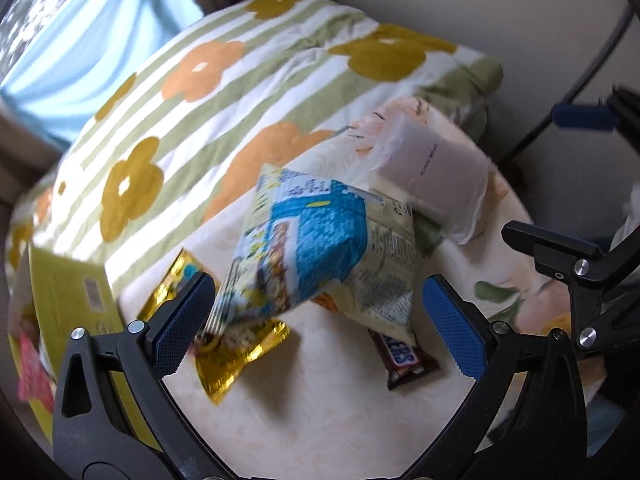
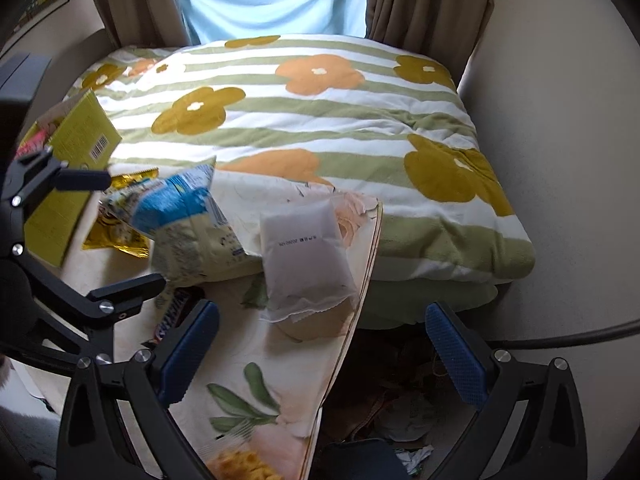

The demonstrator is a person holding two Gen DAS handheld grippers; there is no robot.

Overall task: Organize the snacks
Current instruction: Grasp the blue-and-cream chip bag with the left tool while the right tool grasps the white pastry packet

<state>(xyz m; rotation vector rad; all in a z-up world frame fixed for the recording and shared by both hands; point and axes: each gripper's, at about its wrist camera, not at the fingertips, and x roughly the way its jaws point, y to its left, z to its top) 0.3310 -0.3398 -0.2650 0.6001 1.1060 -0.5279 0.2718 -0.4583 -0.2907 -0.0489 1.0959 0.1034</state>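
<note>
A blue-and-cream snack bag [image 1: 320,256] lies tilted between the wide-apart fingers of my left gripper [image 1: 320,324], its lower corner close to the left pad [image 1: 184,320]; I cannot tell if they touch. The bag leans over a gold packet [image 1: 240,348] and a Snickers bar [image 1: 404,356]. A white translucent packet [image 1: 432,168] rests just behind it. In the right wrist view the bag [image 2: 184,216] sits between the left gripper's fingers [image 2: 128,288], and the white packet [image 2: 304,248] is ahead of my right gripper [image 2: 322,356], which is open and holds nothing.
The snacks lie on a table under a floral cloth [image 2: 256,360], whose right edge drops to a cluttered floor [image 2: 400,408]. A yellow-green box [image 1: 68,296] stands at the left. A flowered striped duvet [image 2: 304,120] lies behind, with curtains and a window beyond.
</note>
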